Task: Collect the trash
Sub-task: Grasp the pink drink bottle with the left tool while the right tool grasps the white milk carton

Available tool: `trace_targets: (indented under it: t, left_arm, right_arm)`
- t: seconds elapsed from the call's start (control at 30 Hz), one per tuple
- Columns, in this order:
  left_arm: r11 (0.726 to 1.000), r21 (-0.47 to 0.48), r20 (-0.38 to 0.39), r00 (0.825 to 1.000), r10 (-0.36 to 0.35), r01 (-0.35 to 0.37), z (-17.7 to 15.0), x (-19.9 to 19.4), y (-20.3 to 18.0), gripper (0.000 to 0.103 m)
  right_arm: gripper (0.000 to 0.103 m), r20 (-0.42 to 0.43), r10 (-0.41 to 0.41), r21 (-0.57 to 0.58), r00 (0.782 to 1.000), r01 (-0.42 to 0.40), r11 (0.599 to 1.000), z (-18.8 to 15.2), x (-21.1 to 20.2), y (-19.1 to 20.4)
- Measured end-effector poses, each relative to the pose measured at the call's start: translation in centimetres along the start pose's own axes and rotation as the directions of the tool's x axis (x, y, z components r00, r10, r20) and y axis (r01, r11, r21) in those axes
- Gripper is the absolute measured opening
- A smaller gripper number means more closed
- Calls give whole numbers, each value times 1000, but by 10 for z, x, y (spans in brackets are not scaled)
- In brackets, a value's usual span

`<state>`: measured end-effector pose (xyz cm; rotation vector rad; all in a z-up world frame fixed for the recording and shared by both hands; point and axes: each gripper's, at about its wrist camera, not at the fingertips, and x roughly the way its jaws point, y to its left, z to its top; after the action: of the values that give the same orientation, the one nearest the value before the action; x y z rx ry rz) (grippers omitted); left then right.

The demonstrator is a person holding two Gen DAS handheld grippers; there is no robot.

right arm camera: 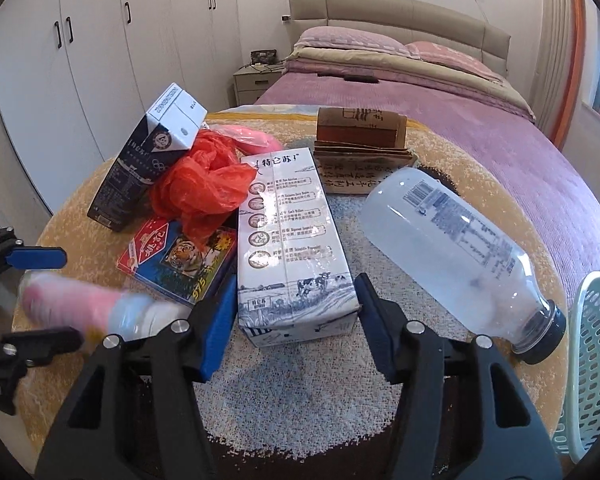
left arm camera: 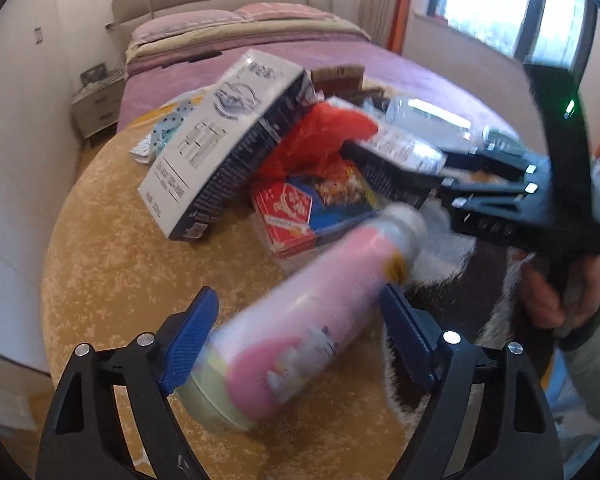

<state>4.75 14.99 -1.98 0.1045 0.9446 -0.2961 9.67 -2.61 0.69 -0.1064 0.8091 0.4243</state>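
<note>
The left gripper [left arm camera: 296,340] is spread wide around a smooth pink bottle [left arm camera: 300,320] — motion-blurred, so a firm grip cannot be confirmed. The right gripper [right arm camera: 296,324] is seen parted on either side of a glossy white milk carton [right arm camera: 292,240] lying flat; its blue ribbed pads [right arm camera: 220,328] sit just beside the carton walls. Beyond it, crumpled red plastic [right arm camera: 204,188], a printed tiger packet [right arm camera: 180,258], a tilted dark carton [right arm camera: 148,160] and folded cardboard [right arm camera: 364,148] are piled on a plush round rug [right arm camera: 284,400]. A clear bottle [right arm camera: 460,248] lies alongside — a perforated green basket [right arm camera: 596,360] is cut off at the edge.
</note>
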Motion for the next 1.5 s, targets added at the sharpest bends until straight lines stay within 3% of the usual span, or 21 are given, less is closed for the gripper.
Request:
trace_targets:
  t: [0.1, 0.23, 0.33, 0.5, 0.73, 1.07, 1.2, 1.27, 1.33, 1.5]
  left_arm:
    - [999, 30, -27, 999, -32, 33, -4, 2, -2, 81]
    - [999, 35, -57, 998, -22, 24, -8, 5, -4, 79]
    - [999, 21, -57, 997, -45, 46, -10, 2, -8, 69]
    - [989, -71, -61, 989, -133, 129, -21, -6, -16, 51]
    - [958, -228, -35, 982, -187, 175, -38, -12, -31, 51]
    - [976, -208, -36, 997, -74, 65, -45, -18, -55, 59]
    - [981, -190, -48, 998, -34, 25, -45, -15, -58, 63]
    - [984, -179, -52, 999, -12, 3, -43, -12, -61, 63]
    - [985, -171, -52, 999, -1, -8, -44, -12, -63, 62]
    - [981, -195, -41, 999, -18, 9, -40, -5, -63, 49]
  right_arm:
    - [55, -7, 17, 12, 1000, -17, 1000, -1, -1, -3]
    - [55, -13, 18, 12, 1000, -18, 1000, 1, 2, -3]
    - [54, -9, 8, 6, 1000, -8, 1000, -1, -2, -3]
    - [53, 17, -9, 12, 1000, 8, 1000, -14, -31, -4]
    - [53, -3, -61, 34, 998, 61, 998, -49, -75, -15]
    - [54, -99, -52, 99, 994, 61, 993, -96, -94, -27]
    - [56, -99, -51, 99, 994, 60, 993, -94, -93, -26]
    - [64, -95, -41, 109, 995, 52, 993, -88, -91, -27]
    - [64, -97, -31, 117, 995, 42, 992, -83, -86, -27]
    - [64, -120, -23, 140, 993, 40, 989, -75, -73, -28]
